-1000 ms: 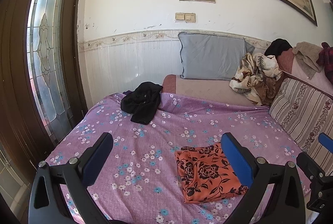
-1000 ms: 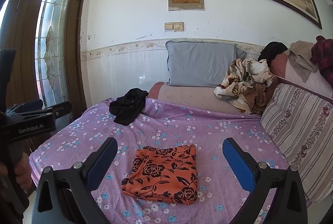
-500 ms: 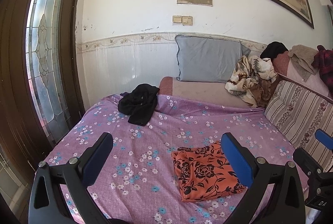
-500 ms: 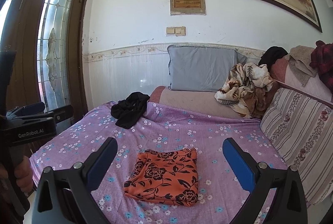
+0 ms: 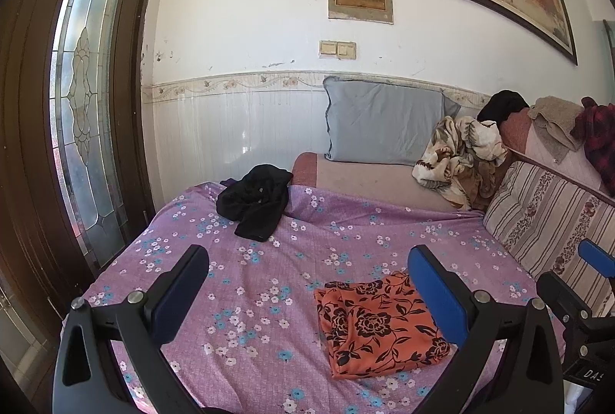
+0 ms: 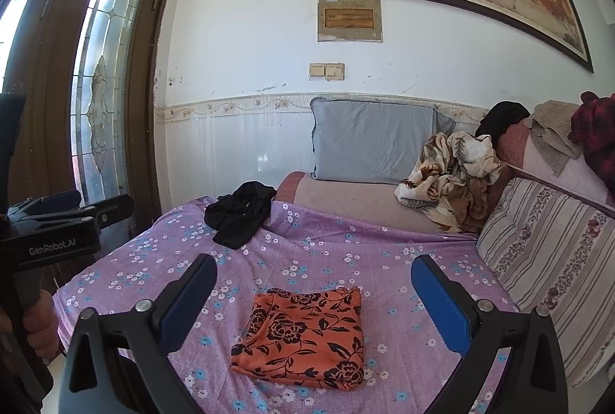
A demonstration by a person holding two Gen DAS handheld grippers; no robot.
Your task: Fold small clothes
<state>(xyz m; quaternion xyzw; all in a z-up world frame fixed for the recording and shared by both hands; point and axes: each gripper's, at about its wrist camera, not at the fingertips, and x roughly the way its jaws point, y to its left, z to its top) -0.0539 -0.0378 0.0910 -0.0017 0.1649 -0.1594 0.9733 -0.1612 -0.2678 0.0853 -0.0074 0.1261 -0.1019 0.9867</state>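
Left gripper (image 5: 307, 287): hovering above the near part of the bed, fingers spread wide, gripping nothing.
Right gripper (image 6: 313, 289): hanging over the bed's front edge, fingers standing wide apart, empty.
Orange floral garment (image 6: 303, 331): lying folded into a flat rectangle on the purple flowered bedsheet (image 6: 326, 241), near the front edge, touching neither gripper.
Black garment (image 5: 255, 202): sitting crumpled at the sheet's far left, well apart from the folded piece.
Grey pillow (image 5: 384, 122): leaning upright against the wall.
Patterned blanket (image 5: 459, 154): bunching up just beside the pillow, against the striped cushion (image 5: 546, 221).
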